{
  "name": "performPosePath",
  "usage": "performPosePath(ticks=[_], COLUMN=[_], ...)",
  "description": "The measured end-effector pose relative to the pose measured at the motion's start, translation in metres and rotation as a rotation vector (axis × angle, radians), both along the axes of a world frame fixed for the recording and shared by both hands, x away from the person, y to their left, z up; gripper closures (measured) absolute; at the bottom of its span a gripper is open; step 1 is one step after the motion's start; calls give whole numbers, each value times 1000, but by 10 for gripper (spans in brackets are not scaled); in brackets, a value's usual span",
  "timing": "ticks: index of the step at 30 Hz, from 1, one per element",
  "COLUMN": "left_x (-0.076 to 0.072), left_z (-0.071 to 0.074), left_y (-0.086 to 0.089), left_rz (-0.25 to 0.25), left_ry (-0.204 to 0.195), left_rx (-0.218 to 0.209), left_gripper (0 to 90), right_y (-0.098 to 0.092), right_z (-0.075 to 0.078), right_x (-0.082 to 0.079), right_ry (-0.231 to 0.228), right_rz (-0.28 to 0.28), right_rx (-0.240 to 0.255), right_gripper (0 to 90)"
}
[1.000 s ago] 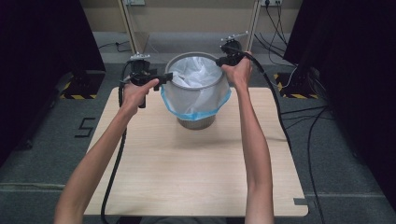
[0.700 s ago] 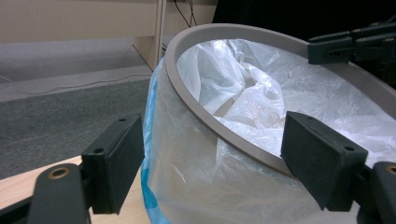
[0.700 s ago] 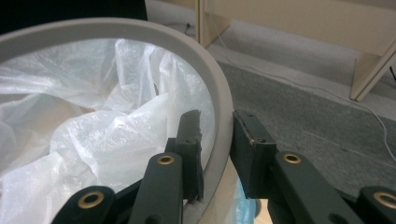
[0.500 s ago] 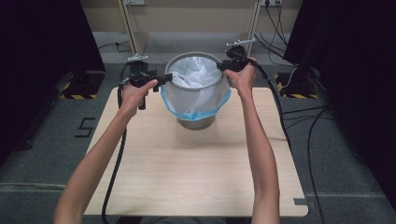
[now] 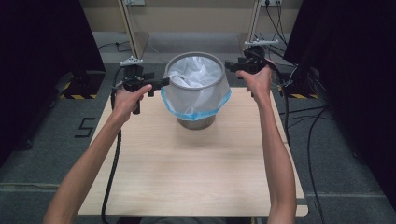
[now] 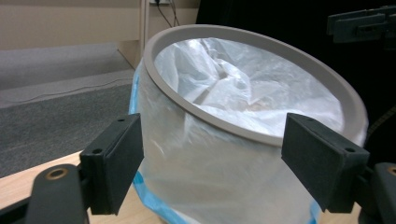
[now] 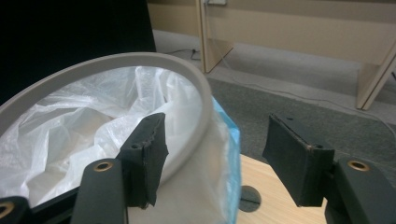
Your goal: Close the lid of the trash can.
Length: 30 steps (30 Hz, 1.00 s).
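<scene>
Pale wooden table [image 5: 196, 168] on grey carpet, seen from the high view; grey bin [image 5: 197, 122] toward the far edge, lined with a white bag [image 5: 198, 95], blue hem folded down outside. Left gripper [image 5: 163, 84] at the bin's left side, right gripper [image 5: 228, 65] just off its right rim.

Left gripper view: jaws spread wide, bin wall between, pads apart from it.

Right gripper view: jaws just been opening, spread beside the rim, pinching nothing.
</scene>
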<state>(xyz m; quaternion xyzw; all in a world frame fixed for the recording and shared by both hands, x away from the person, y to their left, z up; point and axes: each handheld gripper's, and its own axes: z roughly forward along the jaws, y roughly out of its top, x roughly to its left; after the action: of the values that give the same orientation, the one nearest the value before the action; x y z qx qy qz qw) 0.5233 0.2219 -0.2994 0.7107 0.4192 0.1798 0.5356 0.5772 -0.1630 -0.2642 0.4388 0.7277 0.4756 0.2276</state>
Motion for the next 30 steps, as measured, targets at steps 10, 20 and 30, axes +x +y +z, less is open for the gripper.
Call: performPosePath(ticks=[10, 20, 30], left_x=[-36, -68, -93], left_z=[-9, -28, -64], left_y=[12, 16, 28], left_rz=[-69, -96, -96], left_ry=[-32, -73, -74], left_rx=[-13, 51, 92], left_gripper=[176, 176, 177], right_y=[-32, -45, -54], right_z=[-20, -54, -97], right_x=[-31, -57, -80], right_ry=[-20, -22, 4], right_rz=[-21, -32, -35], right_rx=[-6, -38, -71], right_gripper=[315, 291, 284])
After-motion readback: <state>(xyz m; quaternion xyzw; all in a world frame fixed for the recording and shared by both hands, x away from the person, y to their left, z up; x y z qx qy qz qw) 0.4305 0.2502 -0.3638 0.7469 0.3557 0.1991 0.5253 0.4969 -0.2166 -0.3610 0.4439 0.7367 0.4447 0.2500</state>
